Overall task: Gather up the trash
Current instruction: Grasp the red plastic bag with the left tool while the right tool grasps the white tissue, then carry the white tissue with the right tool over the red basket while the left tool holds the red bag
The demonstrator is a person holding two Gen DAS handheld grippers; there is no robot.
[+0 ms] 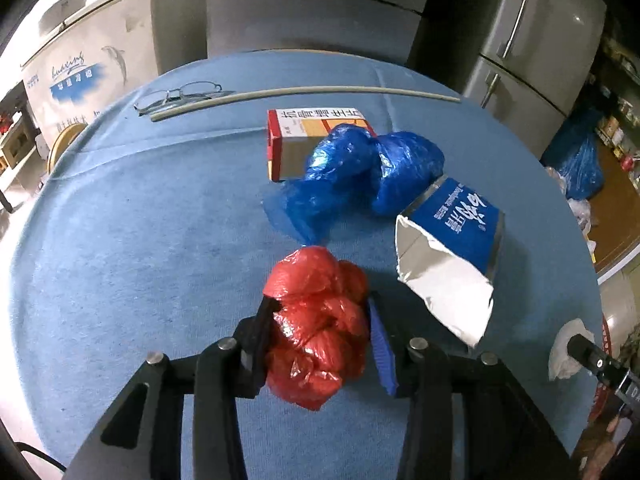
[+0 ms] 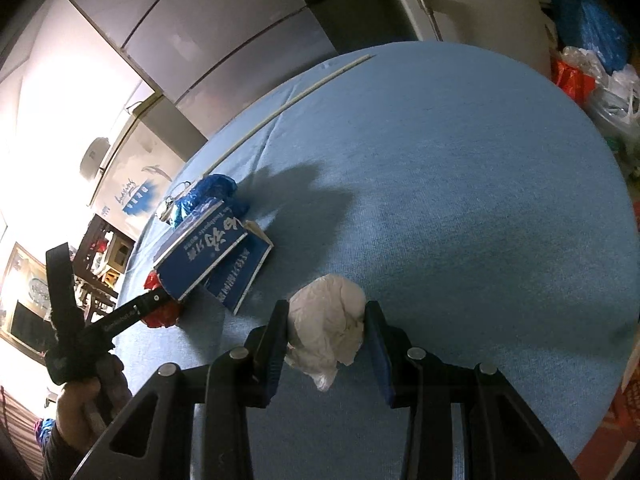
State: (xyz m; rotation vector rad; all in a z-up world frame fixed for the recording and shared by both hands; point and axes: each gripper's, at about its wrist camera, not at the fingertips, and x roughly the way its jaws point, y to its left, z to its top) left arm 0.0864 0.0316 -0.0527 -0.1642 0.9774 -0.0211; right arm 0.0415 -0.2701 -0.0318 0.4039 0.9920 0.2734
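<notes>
My left gripper (image 1: 320, 312) is shut on a crumpled red plastic bag (image 1: 318, 320) just above the blue tablecloth (image 1: 140, 220). My right gripper (image 2: 326, 316) is shut on a crumpled white tissue wad (image 2: 326, 320), also seen at the right edge of the left wrist view (image 1: 564, 350). A torn blue toothpaste carton (image 1: 452, 240) lies right of the red bag; it also shows in the right wrist view (image 2: 212, 256). Blue plastic bags (image 1: 360, 168) lie behind it, partly over a red-and-white medicine box (image 1: 304, 136).
Eyeglasses (image 1: 180, 94) and a long white stick (image 1: 304, 92) lie near the table's far edge. Refrigerators (image 1: 532, 40) and a chest freezer (image 1: 80, 68) stand beyond. Bags of clutter (image 2: 600, 80) sit on the floor at right.
</notes>
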